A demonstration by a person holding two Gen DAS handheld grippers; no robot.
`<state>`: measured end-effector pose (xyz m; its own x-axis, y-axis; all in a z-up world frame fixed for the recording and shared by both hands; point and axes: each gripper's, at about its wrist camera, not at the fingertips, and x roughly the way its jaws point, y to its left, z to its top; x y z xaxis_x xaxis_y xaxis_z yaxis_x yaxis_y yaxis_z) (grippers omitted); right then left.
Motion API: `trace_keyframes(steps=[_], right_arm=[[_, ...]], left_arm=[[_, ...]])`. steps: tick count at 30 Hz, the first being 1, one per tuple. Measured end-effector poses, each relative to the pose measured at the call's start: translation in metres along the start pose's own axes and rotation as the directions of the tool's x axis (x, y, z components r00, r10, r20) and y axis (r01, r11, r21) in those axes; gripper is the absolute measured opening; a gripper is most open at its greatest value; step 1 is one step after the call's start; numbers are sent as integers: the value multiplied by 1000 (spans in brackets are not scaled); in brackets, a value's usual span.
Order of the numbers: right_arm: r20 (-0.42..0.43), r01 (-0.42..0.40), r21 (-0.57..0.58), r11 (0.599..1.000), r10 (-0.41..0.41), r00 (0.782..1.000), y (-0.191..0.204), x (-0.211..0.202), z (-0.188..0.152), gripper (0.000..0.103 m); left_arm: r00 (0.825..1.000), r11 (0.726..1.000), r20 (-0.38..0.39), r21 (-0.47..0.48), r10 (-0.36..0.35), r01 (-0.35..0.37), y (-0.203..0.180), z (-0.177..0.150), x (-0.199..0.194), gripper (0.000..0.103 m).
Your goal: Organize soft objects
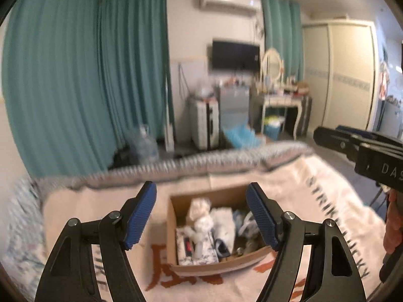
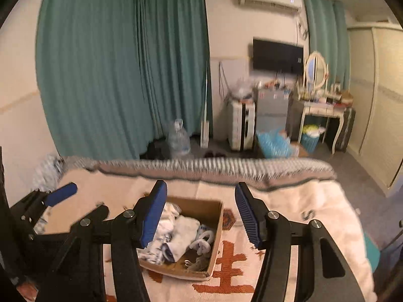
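Fingers of left gripper (image 1: pixel 201 216) spread wide, nothing between blue pads; right gripper (image 2: pixel 201 214) likewise released, empty. Both hover above cardboard box (image 1: pixel 176 226) at lower centre of each frame. Box open, holds soft objects (image 1: pixel 201 224): white cloth bundles, patterned fabric, pale looped item (image 2: pixel 204 244). Box sits on cream blanket (image 2: pixel 314 214) with orange characters, spread over bed. Beyond bed edge: teal curtains (image 2: pixel 100 75), water jug (image 2: pixel 178 138) on floor, wall TV (image 2: pixel 277 55), dressing table with oval mirror (image 2: pixel 316 70) at right.

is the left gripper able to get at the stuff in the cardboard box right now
Probably yes. The left gripper hangs above the cardboard box with jaws wide apart and empty, the box top is open, and nothing lies between them.
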<state>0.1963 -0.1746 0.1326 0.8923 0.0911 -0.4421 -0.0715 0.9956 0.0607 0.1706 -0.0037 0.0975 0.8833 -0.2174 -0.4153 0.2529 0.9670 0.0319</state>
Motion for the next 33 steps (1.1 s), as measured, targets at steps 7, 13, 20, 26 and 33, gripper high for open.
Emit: trace_keyframes(steps=[7,13,20,26,33], right_arm=[[159,-3,-35,999,9,987,12,-133,32,61],[280,-26,-93,995,51,959,26,-208,19,87],[323,-69,-88,994,94,942,33,-213,-28,103],[279,-75,-75,994,93,956,27,-155,-63,103],[222,-106,-17,994,107,969,12,-73,-99,103]], left_arm=[[973,999,230,29,28,-36,1,38,-129,81],[926,997,372,19,63,-76,-2,22,-204,99],[905,995,414,-15,99,-103,3,-14,-208,99],[939,991,317,-73,132,-114,19,-47,-153,99],[963,987,224,-90,153,-135,34,-84,-82,99]])
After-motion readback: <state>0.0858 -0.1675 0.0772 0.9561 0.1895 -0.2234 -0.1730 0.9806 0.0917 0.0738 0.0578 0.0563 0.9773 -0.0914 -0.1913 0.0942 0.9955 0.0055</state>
